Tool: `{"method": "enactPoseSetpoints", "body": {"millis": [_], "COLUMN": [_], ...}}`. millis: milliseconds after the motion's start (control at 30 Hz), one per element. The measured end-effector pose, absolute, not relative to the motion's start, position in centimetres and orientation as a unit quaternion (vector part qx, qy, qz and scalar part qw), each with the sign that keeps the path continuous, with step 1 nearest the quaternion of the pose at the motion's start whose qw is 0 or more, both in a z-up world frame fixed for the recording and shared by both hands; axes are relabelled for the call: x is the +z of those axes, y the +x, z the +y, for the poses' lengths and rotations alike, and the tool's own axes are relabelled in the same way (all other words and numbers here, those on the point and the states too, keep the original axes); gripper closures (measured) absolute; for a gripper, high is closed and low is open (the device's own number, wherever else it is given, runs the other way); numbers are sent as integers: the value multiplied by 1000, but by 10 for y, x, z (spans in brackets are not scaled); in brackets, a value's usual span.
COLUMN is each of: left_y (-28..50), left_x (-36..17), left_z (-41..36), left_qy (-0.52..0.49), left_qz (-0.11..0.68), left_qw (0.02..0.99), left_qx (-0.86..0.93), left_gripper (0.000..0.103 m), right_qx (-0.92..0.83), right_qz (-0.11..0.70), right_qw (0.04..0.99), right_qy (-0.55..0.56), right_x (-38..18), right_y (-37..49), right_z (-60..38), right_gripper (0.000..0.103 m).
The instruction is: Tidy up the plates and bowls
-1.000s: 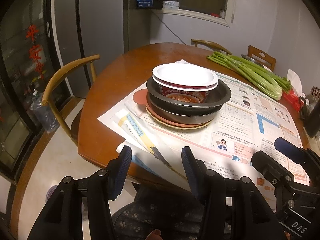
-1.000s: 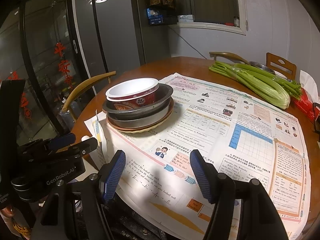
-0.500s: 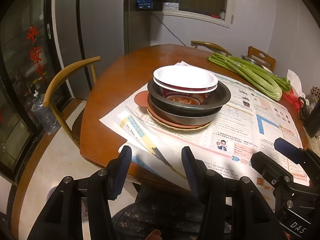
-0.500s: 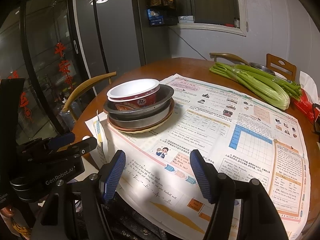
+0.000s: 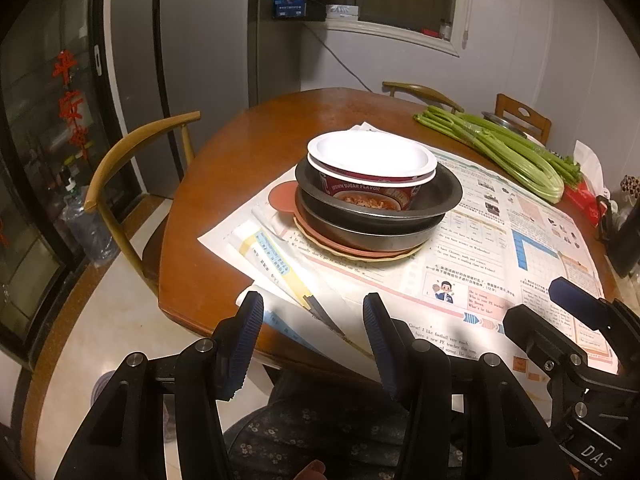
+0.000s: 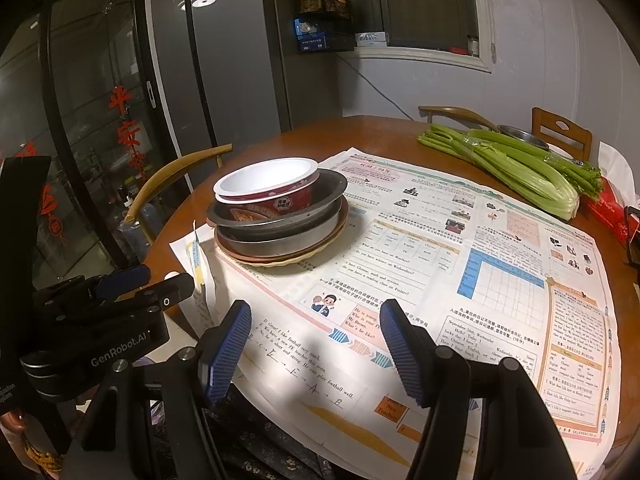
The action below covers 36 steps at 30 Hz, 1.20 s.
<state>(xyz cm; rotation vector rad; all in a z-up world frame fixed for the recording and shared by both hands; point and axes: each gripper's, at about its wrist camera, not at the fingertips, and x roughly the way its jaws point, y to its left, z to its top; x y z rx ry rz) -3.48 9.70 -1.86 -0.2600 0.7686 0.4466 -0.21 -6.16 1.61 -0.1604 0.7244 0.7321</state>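
Round wooden worktop (image 5: 240, 168), spread with printed school worksheets (image 6: 460, 264) — near its left edge, one finished-looking stack. Nested from the bottom up: a pale woven-edged plate (image 6: 280, 263), a terracotta plate with a tab handle (image 5: 282, 200), a steel basin (image 5: 360, 236), a darker metal bowl (image 5: 440, 196), and on top a white-lined red paper instant-food bowl (image 5: 372, 156) tilted slightly in the metal one. Judged largely done: no plate or bowl seen loose anywhere on the papers. Possibly left — a metal dish (image 6: 524, 136) at the far edge beyond the celery bunch (image 6: 512, 168), too small to tell whether part of the job.

Left gripper (image 5: 312, 320) held low at the near edge of the worktop, aimed down toward the stack yet well short of it, blue pads parted, nothing between them. Right gripper (image 6: 314, 332) just beside it over the worksheets, pads spread a little wider, likewise empty, well apart from the stack.
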Motion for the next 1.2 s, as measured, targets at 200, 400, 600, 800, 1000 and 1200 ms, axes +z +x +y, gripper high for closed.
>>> {"method": "enactPoseSetpoints", "body": {"millis": [200, 400, 600, 800, 1000, 1200], "left_y": [-36, -37, -36, -35, -34, -33], "left_x": [-18, -17, -17, -20, -21, -21], "left_z": [99, 100, 100, 101, 103, 107], "left_qy": [-129, -131, -131, -137, -139, -143], "left_qz": [369, 369, 370, 373, 375, 373], "left_qw": [895, 894, 893, 892, 891, 890], "left_qx": [217, 219, 219, 216, 215, 219], "left_gripper": [49, 50, 50, 49, 49, 49], "right_qx": [349, 350, 353, 351, 350, 349], "right_qz": [346, 344, 338, 337, 328, 329], "right_qw": [868, 867, 868, 869, 873, 873], "right_qy": [-77, -79, -85, -87, -91, -90], "right_x": [16, 16, 17, 18, 22, 22], "right_y": [-2, -4, -6, -8, -11, -13], "right_z": [-61, -61, -59, -59, -60, -61], "right_gripper": [37, 37, 37, 37, 37, 36]}}
